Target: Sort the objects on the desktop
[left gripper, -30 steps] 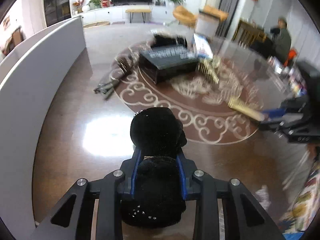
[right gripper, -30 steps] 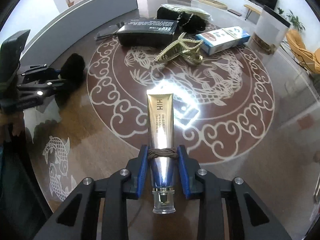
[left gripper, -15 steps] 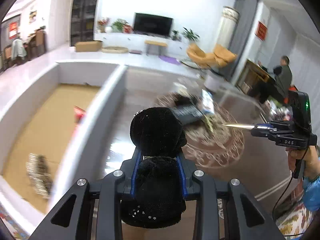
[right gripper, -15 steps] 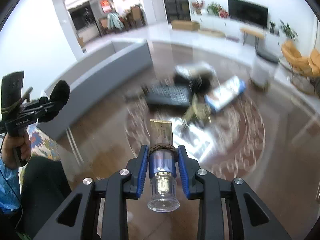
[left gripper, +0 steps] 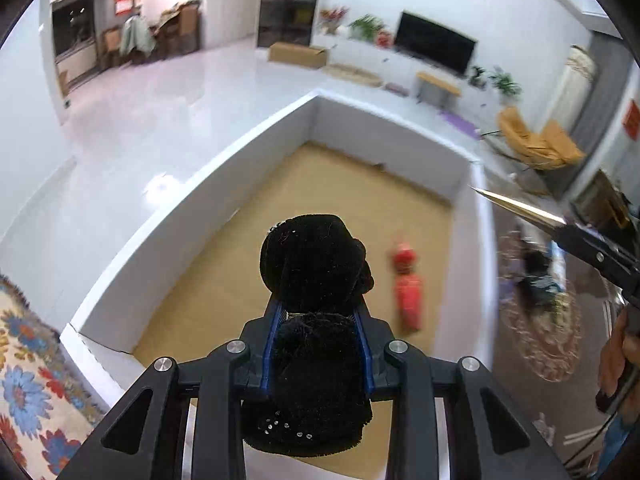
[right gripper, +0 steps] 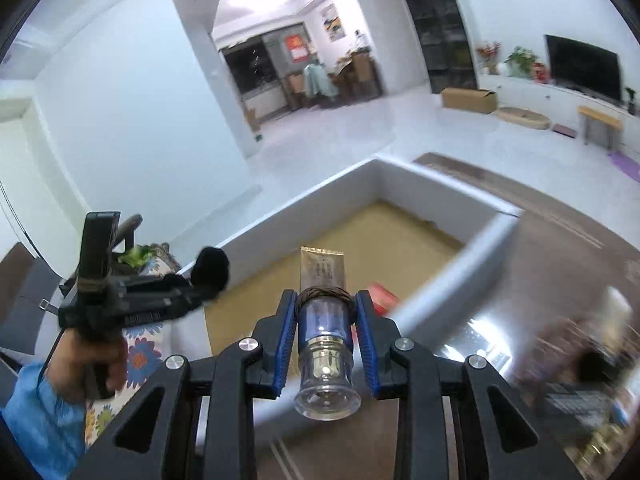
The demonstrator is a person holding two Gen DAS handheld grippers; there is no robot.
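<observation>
My left gripper (left gripper: 319,314) is shut on a black fuzzy thing (left gripper: 316,264) with small rhinestones at its near end. It hangs over a big white-walled box (left gripper: 192,208) with a brown cardboard floor, where a red item (left gripper: 408,296) lies. My right gripper (right gripper: 325,300) is shut on a gold tube (right gripper: 322,272), clear cap toward the camera, above the box's near wall (right gripper: 440,292). In the left wrist view the gold tube (left gripper: 516,208) pokes in from the right over the box's right wall. The right wrist view shows the left gripper (right gripper: 200,276) at the left.
The brown patterned table (left gripper: 536,340) lies right of the box, with blurred objects (left gripper: 536,276) on it. A flowered cloth (left gripper: 28,360) lies left of the box. A hand (right gripper: 92,360) in a blue sleeve holds the left gripper's handle.
Both grippers have swung away from the table, risen and come over the white box. Each keeps hold of its thing.
</observation>
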